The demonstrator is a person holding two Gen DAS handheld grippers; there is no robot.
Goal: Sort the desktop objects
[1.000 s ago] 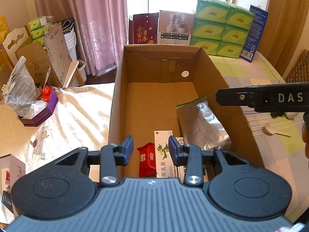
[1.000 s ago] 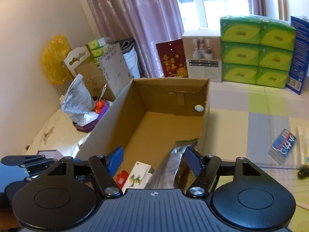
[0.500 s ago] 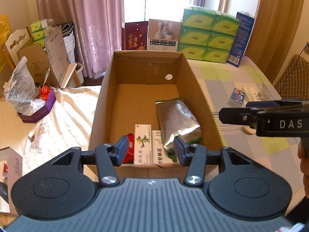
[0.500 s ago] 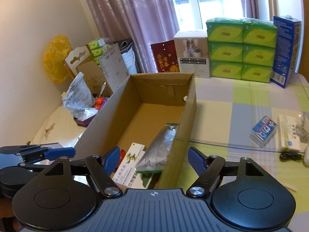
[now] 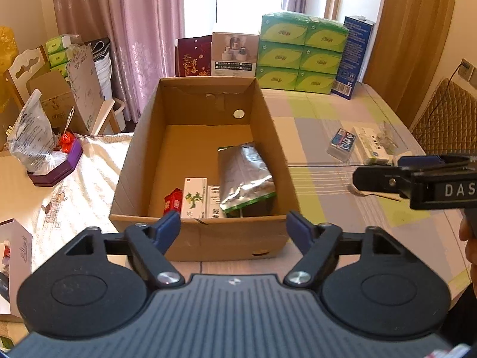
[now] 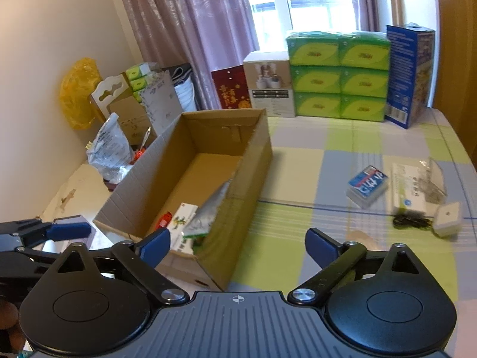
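Observation:
An open cardboard box stands in the middle of the table. Inside it lie a silver foil pouch, a white-and-green medicine box and a red packet. My left gripper hovers open just short of the box's near wall, holding nothing. My right gripper is open and empty near the box's right front corner. On the checked cloth to the right lie a blue card pack, a white medicine box, a white charger cube and a black cable.
Green tissue packs, a blue carton and a red gift bag line the table's far edge. A purple tray with plastic bags sits to the left, a pale box at near left. A chair back stands at the right.
Both grippers have drawn back from over the box, and both sets of fingers have spread wider. The silver pouch, leaning on the box wall a second ago, now lies flat inside.

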